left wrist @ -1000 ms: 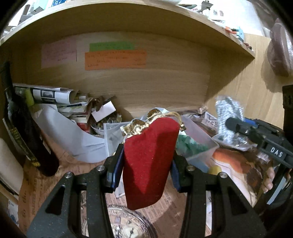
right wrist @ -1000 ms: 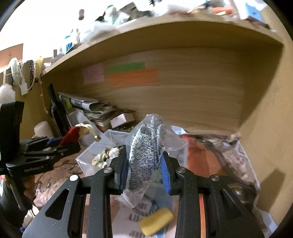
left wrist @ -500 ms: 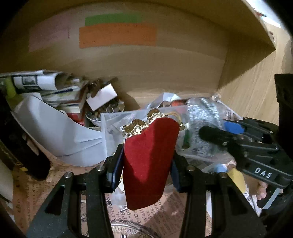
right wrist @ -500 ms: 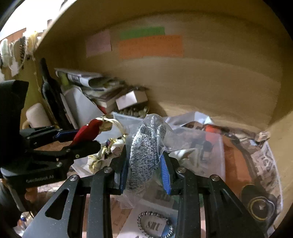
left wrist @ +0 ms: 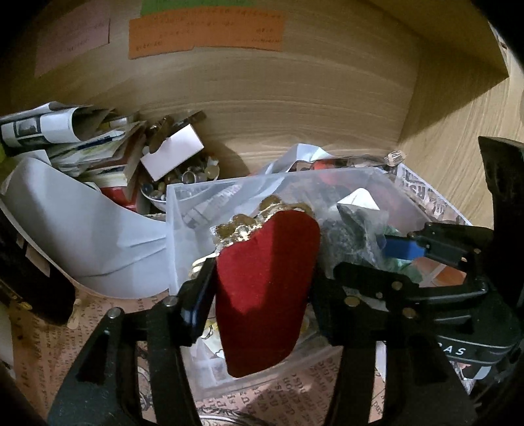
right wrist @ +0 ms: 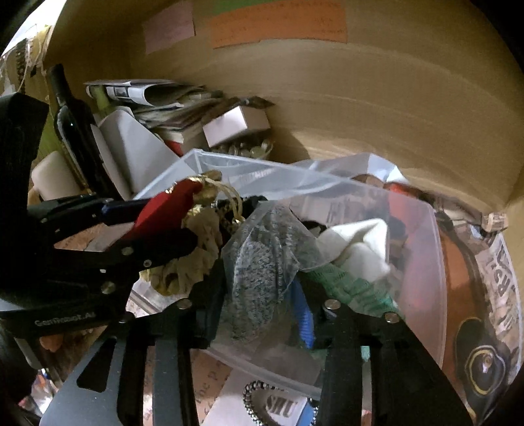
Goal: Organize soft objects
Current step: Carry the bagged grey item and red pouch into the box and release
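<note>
A red velvet pouch (left wrist: pixel 265 295) with gold trim stands between the pads of my left gripper (left wrist: pixel 262 278), over the near side of a clear plastic bin (left wrist: pixel 183 203). The jaws are opening, and the pouch still touches both pads. My right gripper (right wrist: pixel 260 285) has a grey knit cloth in a clear bag (right wrist: pixel 258 262) between its opening jaws, over the same bin (right wrist: pixel 425 262). Seen from the right, the left gripper (right wrist: pixel 170 219) and the pouch (right wrist: pixel 163 206) hang just left of the bag. In the bin lie a cream scrunchie (right wrist: pixel 196 259), a white cloth (right wrist: pixel 357 249) and a green knit piece (right wrist: pixel 353 288).
A wooden back wall with coloured notes (left wrist: pixel 206 29) stands close behind the bin. Left of it are stacked papers (left wrist: pixel 65 131), a white box (left wrist: pixel 173 154) over a bowl of small metal bits (left wrist: pixel 183 183), and a dark bottle (right wrist: pixel 72 131). A beaded bracelet (right wrist: pixel 255 399) lies in front on newspaper.
Both grippers have moved forward and down, under the shelf, and now hang over the clear bin side by side. Both pairs of jaws stand slightly wider.
</note>
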`<state>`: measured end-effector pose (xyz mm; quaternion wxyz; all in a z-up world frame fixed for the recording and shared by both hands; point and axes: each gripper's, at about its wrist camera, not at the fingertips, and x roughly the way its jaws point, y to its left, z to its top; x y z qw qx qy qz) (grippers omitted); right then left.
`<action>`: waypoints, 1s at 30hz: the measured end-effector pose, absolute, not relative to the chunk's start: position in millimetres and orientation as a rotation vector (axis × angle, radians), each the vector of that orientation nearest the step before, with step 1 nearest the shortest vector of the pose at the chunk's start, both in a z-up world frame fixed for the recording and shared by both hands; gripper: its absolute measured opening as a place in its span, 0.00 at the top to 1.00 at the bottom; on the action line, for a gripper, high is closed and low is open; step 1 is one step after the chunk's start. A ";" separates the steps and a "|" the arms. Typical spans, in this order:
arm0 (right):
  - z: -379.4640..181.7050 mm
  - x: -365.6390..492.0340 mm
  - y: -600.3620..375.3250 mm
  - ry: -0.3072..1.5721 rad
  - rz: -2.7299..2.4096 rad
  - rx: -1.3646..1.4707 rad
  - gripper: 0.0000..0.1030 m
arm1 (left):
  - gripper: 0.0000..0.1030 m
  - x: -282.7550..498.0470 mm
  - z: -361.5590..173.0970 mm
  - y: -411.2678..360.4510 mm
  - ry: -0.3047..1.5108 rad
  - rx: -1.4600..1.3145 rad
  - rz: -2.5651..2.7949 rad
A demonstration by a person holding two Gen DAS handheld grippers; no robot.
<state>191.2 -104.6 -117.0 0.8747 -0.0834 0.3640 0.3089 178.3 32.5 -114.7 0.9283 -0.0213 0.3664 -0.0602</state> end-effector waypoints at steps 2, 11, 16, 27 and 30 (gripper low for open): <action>-115.2 188.8 -107.9 0.758 0.649 -0.164 0.59 | 0.45 175.8 -113.2 32.8 0.747 -0.048 -0.128; -82.8 161.0 -122.7 0.637 0.639 -0.157 0.52 | 0.42 153.4 -90.3 35.2 0.677 -0.067 -0.145; -62.3 139.1 -143.3 0.546 0.585 -0.146 0.44 | 0.40 131.4 -72.1 35.4 0.614 -0.064 -0.154; -67.1 115.2 -192.1 0.526 0.471 -0.063 0.40 | 0.33 121.5 -62.8 28.9 0.555 -0.012 -0.136; -73.1 116.0 -203.7 0.541 0.450 -0.032 0.40 | 0.33 138.4 -66.6 29.9 0.585 -0.022 -0.141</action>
